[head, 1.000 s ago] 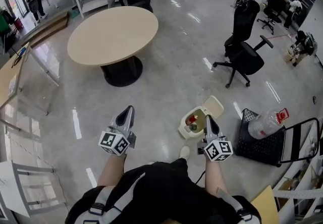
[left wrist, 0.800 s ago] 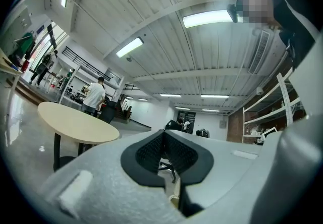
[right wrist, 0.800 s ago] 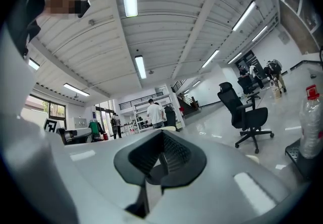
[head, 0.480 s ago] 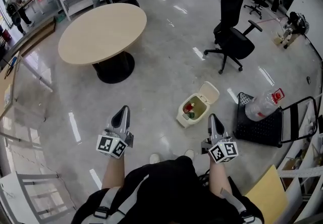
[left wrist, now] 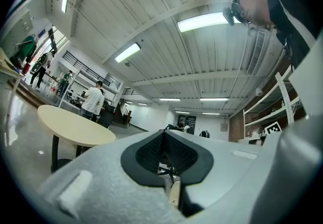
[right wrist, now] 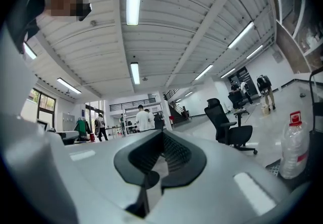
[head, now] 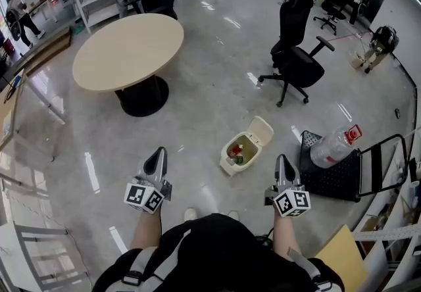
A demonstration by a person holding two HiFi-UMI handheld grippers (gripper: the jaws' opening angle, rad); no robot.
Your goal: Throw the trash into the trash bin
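head view: the left gripper and right gripper have drawn back from the open trash bin, which was by the right tip a second ago. trash lies inside it. the bin stands on the glossy grey floor, near a round table and an office chair. left gripper view: jaws together, empty. right gripper view: jaws together, empty.

The right gripper has pulled back from the trash bin, now clear of its rim.

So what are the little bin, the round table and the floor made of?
Bin: likely plastic, cream and smooth, with a moulded shape.
Table: pale wood-look top with a matte finish, probably laminate.
Floor: polished stone or tile, grey and glossy, with bright streaks of glare.
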